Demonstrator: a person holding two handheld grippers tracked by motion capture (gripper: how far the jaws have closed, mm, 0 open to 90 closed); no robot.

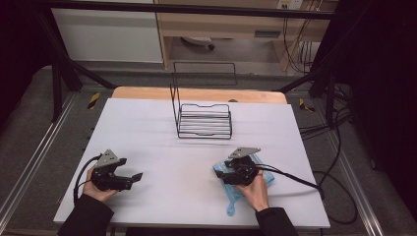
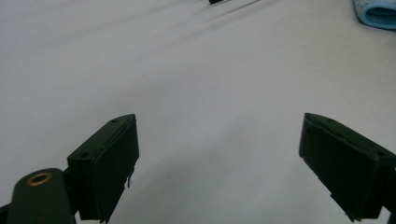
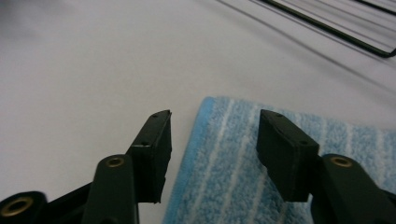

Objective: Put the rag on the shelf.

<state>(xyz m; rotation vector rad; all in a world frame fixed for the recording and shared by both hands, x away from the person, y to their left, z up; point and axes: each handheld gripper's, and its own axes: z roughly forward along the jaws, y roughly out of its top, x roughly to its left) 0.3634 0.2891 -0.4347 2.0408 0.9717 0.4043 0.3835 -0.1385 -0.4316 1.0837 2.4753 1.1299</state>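
From above, the person's right gripper sits right over a blue striped towel lying flat near the front right of the white table. A black wire rack stands further back around the middle, well apart from the towel and with nothing in it. The left gripper rests on the front left with bare table around it.

Left gripper view: jaws spread wide over plain white surface, nothing between them. The towel peeks in as a blue edge at the top right corner, far off.

Right gripper view: the right gripper has its jaws about half open, hanging over the near edge of the towel. The left jaw is over bare table just off the cloth, the right one over the stripes. No fabric is pinched between the pads, so I'd call it not grabbed yet. A bit of the rack shows at the top right.

So my guess: this is barely started. The towel is flat and not lifted, the grab is being lined up, and whatever goes on with the rack is all left to do.
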